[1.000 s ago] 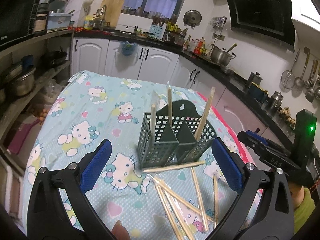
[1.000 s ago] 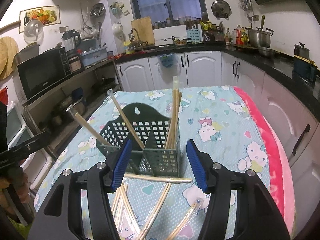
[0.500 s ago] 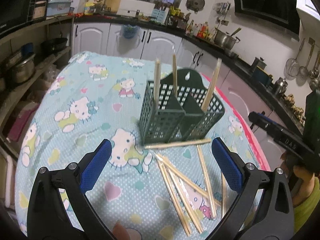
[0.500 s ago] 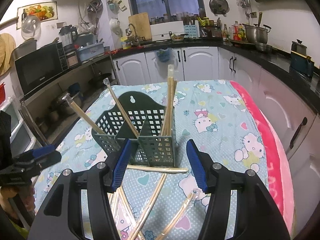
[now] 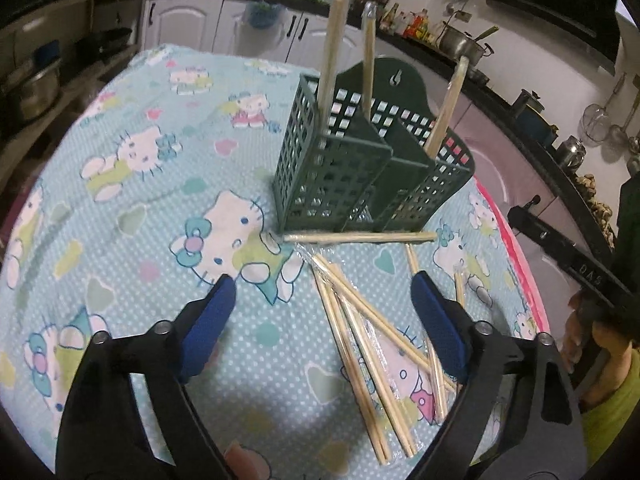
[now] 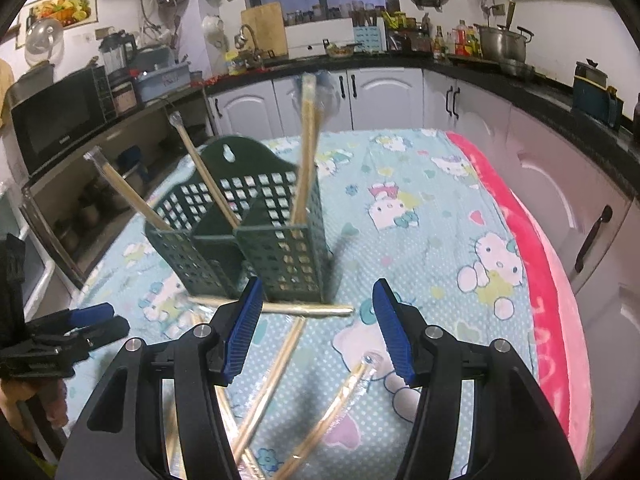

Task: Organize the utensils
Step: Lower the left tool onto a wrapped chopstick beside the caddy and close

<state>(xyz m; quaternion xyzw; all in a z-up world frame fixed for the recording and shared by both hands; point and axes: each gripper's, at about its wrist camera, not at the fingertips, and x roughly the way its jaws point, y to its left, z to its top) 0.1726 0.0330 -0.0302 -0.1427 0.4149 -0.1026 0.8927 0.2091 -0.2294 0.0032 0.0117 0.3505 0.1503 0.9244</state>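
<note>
Left wrist view: our left gripper (image 5: 322,300) has its jaws wide but closing, w/ nothing gripped; loose chopsticks (image 5: 360,340) lie on the cartoon-cat tablecloth (image 5: 132,184) between and below the pads, not touching them. The green holder (image 5: 360,176) stands just beyond, w/ three wrapped sticks upright in its compartments, and one chopstick (image 5: 360,237) lies crosswise against its base. So we judge approx. a third done: three in, roughly seven or more left on the cloth. The other tool at far right shows white lettering, something like "DAS", hard to read. Right wrist view: our right gripper (image 6: 316,320) sits about half open and empty, hovering just in front of the holder (image 6: 248,240) over the crosswise stick (image 6: 312,310); more sticks (image 6: 276,364) run under it toward us. No brand legible on the holder; the microwave (image 6: 56,116) front has a small mark, too small to read.
</note>
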